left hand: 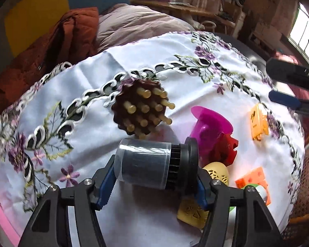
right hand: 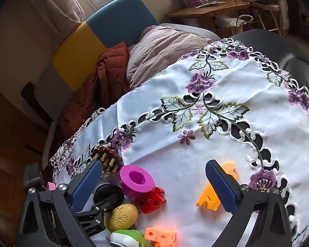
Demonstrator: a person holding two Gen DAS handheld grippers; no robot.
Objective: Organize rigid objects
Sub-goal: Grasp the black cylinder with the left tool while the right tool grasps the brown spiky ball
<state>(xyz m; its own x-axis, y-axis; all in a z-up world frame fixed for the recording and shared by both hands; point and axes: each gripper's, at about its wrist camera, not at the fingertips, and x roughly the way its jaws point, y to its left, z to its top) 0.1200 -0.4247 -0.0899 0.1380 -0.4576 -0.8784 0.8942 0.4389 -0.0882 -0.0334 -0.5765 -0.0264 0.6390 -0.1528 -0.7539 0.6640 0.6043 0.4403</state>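
My left gripper [left hand: 154, 187] is shut on a grey-black cylinder with a clear sleeve and a black ribbed cap [left hand: 146, 164], held sideways above the white embroidered tablecloth [left hand: 92, 107]. The cylinder's cap also shows in the right wrist view [right hand: 108, 193]. My right gripper [right hand: 152, 187] is open and empty above the cloth, with a yellow-orange clip [right hand: 210, 193] beside its right finger. Between its fingers lie a magenta spool [right hand: 137, 180], a red block [right hand: 152, 199] and a yellow patterned egg [right hand: 121, 217]. A brown pegged massager [left hand: 141, 109] lies beyond the cylinder.
Orange cubes [right hand: 160, 235] and a green-white object [right hand: 127, 238] lie at the near edge. A flat yellow piece [left hand: 192, 212] lies under my left gripper. A pink tray edge [left hand: 2, 218] is at the left. A bed with rust and beige quilts [right hand: 154, 55] stands behind the table.
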